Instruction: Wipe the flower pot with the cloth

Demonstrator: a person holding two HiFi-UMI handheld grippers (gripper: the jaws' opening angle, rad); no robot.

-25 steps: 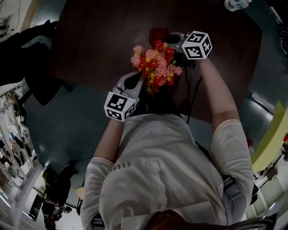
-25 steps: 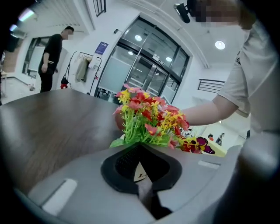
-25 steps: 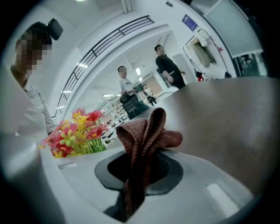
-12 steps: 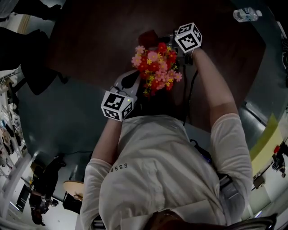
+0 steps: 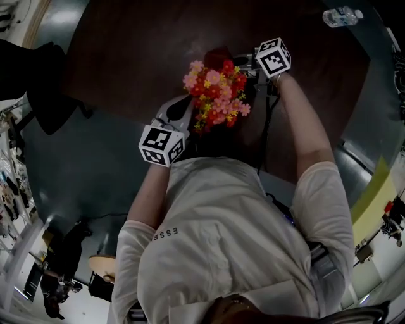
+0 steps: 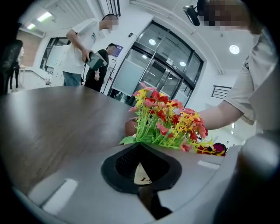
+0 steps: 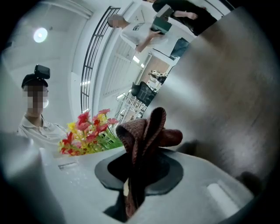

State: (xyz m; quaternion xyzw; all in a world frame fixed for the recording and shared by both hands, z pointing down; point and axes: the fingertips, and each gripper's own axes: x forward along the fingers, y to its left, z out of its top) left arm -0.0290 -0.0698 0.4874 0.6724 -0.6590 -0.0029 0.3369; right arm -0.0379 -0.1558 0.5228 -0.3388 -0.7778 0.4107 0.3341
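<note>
Seen from overhead, a person in a pale T-shirt leans over a dark wooden table (image 5: pixel 126 57), a gripper in each hand, both meeting at a bunch of red, pink and yellow flowers (image 5: pixel 215 92) close to the table's near edge. The left gripper (image 5: pixel 188 109) reaches in from the near side under the blooms, while the right gripper (image 5: pixel 239 61) comes in from the right with a dark red cloth (image 5: pixel 218 54) just beyond the flowers, toward the middle of the table. A water bottle (image 5: pixel 340 16) lies by the far right corner and a black chair (image 5: pixel 47 85) stands off the left edge. In the left gripper view, the jaws stand narrow, pinching a cream wall with red lettering that appears to be the flower pot (image 6: pixel 141 173); the green stems rise directly above it, and the rest of the pot is hidden by the gripper body. Two people (image 6: pixel 85 48) stand beyond the table's far edge before glass doors. In the right gripper view, the jaws are clamped on the cloth, which stands bunched and folded above them, with the flowers just to the left and bare tabletop to the right.
</note>
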